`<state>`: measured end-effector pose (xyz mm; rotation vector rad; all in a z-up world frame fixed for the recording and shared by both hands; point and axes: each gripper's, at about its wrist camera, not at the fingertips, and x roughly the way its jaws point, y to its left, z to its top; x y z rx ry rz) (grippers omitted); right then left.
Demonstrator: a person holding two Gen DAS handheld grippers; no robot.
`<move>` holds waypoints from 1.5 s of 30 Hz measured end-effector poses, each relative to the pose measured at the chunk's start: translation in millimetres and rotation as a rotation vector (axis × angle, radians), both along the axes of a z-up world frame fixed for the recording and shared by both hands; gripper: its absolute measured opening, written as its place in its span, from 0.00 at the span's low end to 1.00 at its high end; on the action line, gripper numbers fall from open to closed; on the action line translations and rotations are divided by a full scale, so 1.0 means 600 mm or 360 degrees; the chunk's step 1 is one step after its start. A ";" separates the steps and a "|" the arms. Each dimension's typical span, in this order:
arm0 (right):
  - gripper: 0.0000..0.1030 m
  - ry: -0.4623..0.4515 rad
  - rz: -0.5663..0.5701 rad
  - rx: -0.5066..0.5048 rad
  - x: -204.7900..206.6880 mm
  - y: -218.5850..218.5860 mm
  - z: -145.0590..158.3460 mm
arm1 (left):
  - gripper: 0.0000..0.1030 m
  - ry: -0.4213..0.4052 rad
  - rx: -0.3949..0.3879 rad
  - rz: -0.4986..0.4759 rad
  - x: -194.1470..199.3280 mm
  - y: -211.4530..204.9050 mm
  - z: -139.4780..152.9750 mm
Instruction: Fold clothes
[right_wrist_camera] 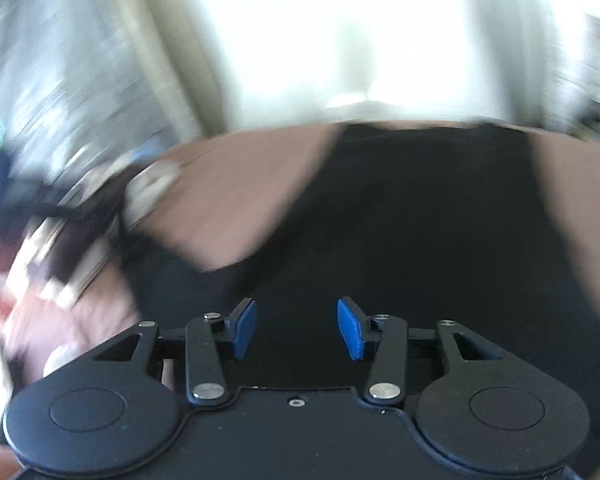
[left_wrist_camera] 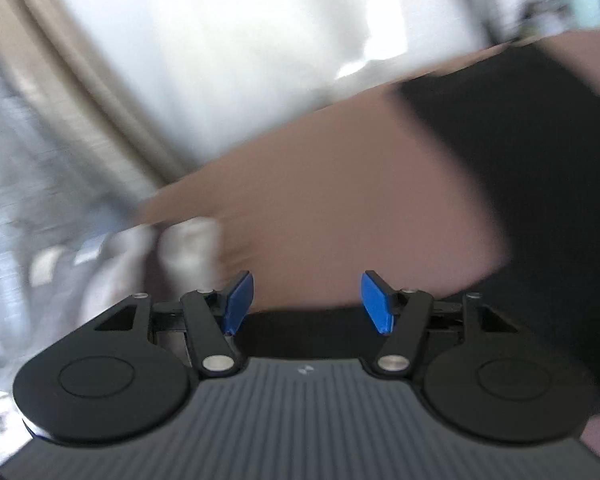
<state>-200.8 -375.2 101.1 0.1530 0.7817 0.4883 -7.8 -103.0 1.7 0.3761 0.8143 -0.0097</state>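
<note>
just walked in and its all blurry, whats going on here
A person is working with two handheld grippers over a dark garment spread on a brownish table. Both views are motion-blurred. The left gripper is open with nothing between its blue pads, above the table beside the garment's edge. The right gripper is also open and empty, right over the dark cloth. Neither has hold of the fabric, so no fold is under way at this moment. Pale blurred objects sit near the table's left edge.
</note>
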 end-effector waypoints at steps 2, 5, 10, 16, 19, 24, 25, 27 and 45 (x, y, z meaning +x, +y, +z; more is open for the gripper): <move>0.52 0.0004 -0.0325 0.0046 0.011 -0.105 0.012 | 0.58 0.0043 -0.0142 -0.0141 0.023 -0.080 -0.010; 0.52 0.0048 -0.0860 0.0231 0.005 -0.266 -0.004 | 0.58 0.0145 -0.0301 -0.0357 0.059 -0.205 -0.037; 0.53 0.0061 -0.1467 0.0130 -0.021 -0.428 -0.054 | 0.58 0.0319 -0.0439 -0.0727 0.102 -0.381 -0.086; 0.64 0.0092 -0.1496 0.0339 -0.074 -0.514 -0.081 | 0.58 0.0568 -0.0437 -0.1089 0.130 -0.512 -0.154; 0.65 0.0141 -0.1439 0.0303 -0.052 -0.532 -0.112 | 0.58 0.0648 -0.0399 -0.1230 0.108 -0.569 -0.177; 0.68 0.0225 -0.1584 0.0405 0.006 -0.578 -0.191 | 0.58 0.0676 -0.0410 -0.1288 0.088 -0.615 -0.229; 0.69 0.0183 -0.1585 0.0377 0.023 -0.588 -0.201 | 0.58 0.0649 -0.0384 -0.1304 0.079 -0.611 -0.232; 0.69 0.0123 -0.1561 0.0274 0.056 -0.620 -0.202 | 0.58 0.0586 -0.0316 -0.1339 0.059 -0.600 -0.235; 0.02 -0.0077 -0.1431 -0.0480 0.108 -0.706 -0.096 | 0.44 0.0646 -0.0188 -0.0945 0.066 -0.538 -0.228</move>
